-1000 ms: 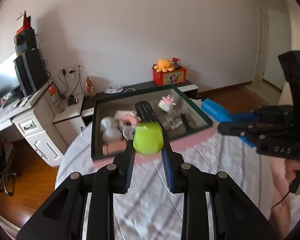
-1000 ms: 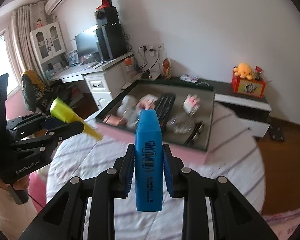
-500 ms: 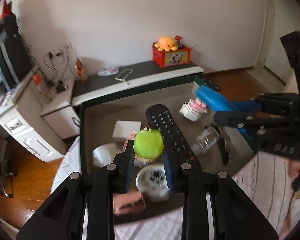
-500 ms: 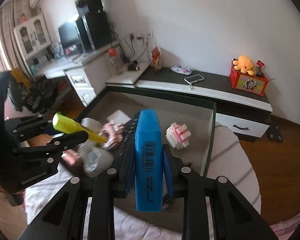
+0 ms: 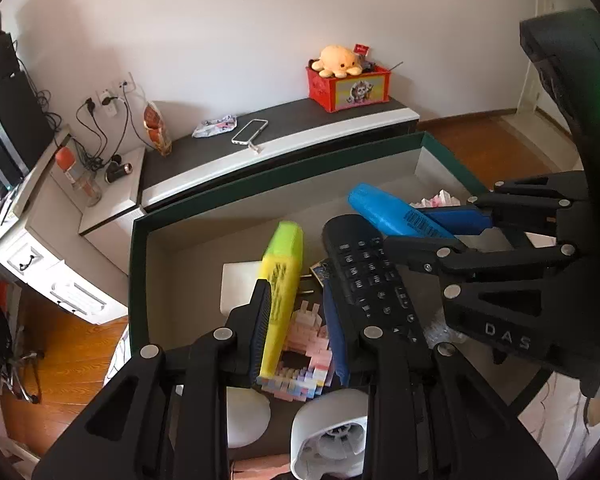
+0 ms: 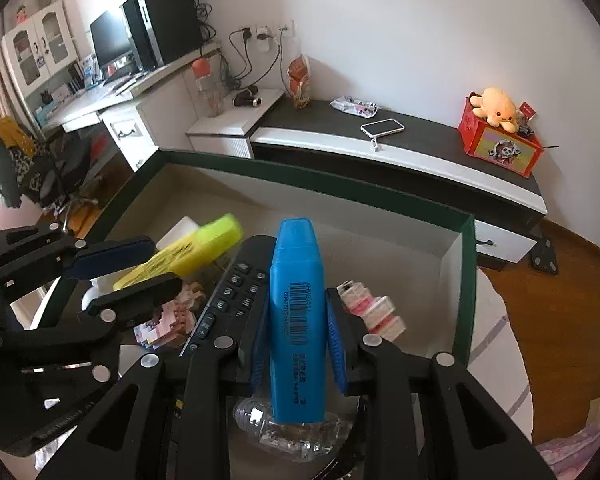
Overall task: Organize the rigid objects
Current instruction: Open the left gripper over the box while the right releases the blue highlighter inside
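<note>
— What sort of place is shown?
— A lived-in home room: a plush octopus (image 6: 496,109) is seen on a low cabinet (image 6: 400,148), and a wooden floor (image 6: 572,292) below it.
— Anything else?
— A monitor (image 6: 110,42) is set on a white desk (image 6: 112,108), with chargers plugged into wall sockets (image 6: 266,34).

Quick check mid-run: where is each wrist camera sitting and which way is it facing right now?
Left wrist: behind the left gripper, looking down into the green-rimmed box; its fingers open, yellow highlighter tilting; right gripper visible.
Right wrist: behind the right gripper, shut on blue highlighter; left gripper visible.
Shared: remote control, box.
</note>
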`<state>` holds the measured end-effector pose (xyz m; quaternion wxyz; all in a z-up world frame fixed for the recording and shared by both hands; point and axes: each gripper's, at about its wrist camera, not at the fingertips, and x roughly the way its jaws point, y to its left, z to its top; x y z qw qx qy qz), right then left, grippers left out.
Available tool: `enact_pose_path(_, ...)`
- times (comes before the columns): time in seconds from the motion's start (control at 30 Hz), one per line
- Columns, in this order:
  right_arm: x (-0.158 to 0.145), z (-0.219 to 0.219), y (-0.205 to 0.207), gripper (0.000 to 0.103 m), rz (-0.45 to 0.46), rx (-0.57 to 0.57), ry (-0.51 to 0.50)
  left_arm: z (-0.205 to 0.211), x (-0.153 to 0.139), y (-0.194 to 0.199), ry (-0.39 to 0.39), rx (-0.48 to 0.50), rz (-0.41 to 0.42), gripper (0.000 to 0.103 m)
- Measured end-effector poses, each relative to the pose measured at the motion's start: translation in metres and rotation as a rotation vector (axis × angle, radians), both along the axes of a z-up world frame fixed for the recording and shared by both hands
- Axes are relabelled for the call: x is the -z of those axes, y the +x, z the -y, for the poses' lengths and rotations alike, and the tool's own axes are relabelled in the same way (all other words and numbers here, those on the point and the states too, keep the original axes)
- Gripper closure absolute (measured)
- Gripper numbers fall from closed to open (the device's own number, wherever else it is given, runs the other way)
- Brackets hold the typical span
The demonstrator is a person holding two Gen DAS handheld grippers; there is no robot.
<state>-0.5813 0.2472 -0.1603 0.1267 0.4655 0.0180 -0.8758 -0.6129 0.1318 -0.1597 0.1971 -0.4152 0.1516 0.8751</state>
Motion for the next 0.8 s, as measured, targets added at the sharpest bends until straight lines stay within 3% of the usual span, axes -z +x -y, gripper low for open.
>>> enact_pose_path(0.17,0.0,0.004,-0.002,0.075,0.008,-0.006,-0.001,0.002,0.003,-0.004,0.0,-0.005,0.01,0.074)
enact_pose_path(0.53,0.005,0.007,0.008,0.075,0.037,0.001,-0.056,0.013,-0.001,0.008,-0.007,-0.037,-0.016,0.033)
enact_pose_path(0.6,0.004,0.004,0.014,0.075,0.036,0.006,-0.089,0.016,-0.003,0.013,-0.003,-0.041,-0.018,0.029)
enact_pose_path(0.67,0.003,0.002,0.018,0.061,0.029,0.016,-0.098,0.019,-0.007,0.019,0.0,-0.037,-0.035,0.026)
enact_pose_path(0.8,-0.002,-0.001,0.031,0.052,0.013,0.02,-0.107,0.024,-0.012,0.029,0.002,-0.043,-0.064,0.013)
